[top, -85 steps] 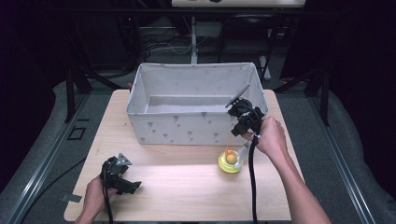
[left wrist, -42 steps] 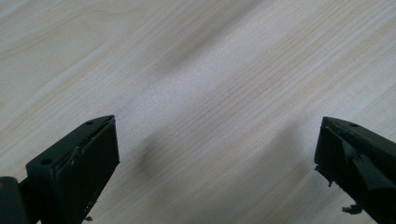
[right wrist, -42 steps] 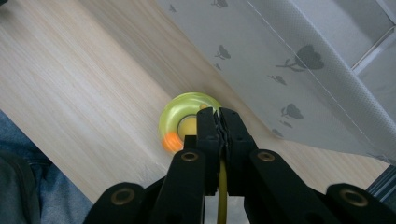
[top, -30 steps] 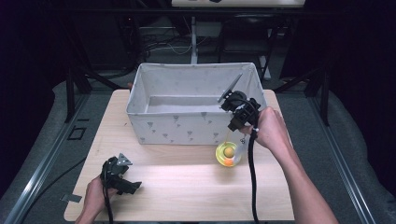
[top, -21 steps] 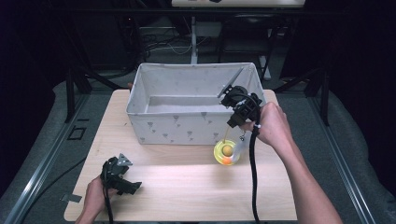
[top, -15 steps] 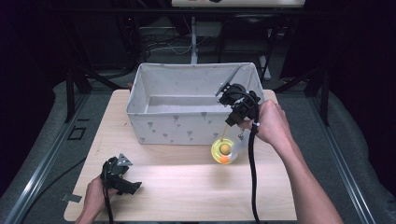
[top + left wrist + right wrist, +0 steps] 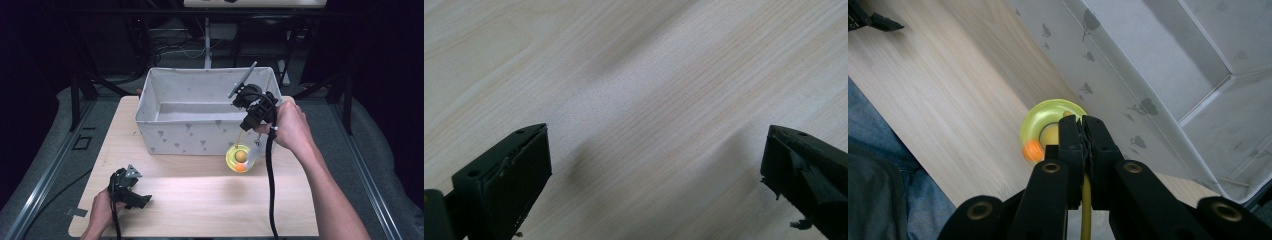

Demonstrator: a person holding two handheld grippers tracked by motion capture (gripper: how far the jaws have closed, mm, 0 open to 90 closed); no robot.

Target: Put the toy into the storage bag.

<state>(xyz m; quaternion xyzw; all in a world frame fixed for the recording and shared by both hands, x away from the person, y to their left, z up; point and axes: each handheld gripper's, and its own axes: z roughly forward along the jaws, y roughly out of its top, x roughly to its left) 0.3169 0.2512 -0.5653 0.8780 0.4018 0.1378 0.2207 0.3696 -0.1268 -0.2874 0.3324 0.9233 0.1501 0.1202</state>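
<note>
The yellow ring toy (image 7: 240, 158) hangs by its yellow cord (image 7: 1086, 212) straight below my right gripper (image 7: 248, 121), just off the table (image 7: 210, 200) and close beside the near wall of the fabric bin (image 7: 200, 141); the cord runs vertical. My right jaws are fully closed on that cord; my left gripper (image 7: 131, 195) rests well apart at the near left, jaws wide and holding nothing; the bin's opening lies up and beyond the toy, so the right hand is the nearer.

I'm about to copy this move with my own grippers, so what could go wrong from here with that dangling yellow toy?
1. The right gripper pinches only a thin yellow cord, so the yellow ring toy hanging below might slip out or swing.
2. The toy hangs lower than the rim of the white fabric bin beside it, so moved across too early, it could catch the wall.
3. The left gripper rests open on the table, too far away to steady the bin.
</note>
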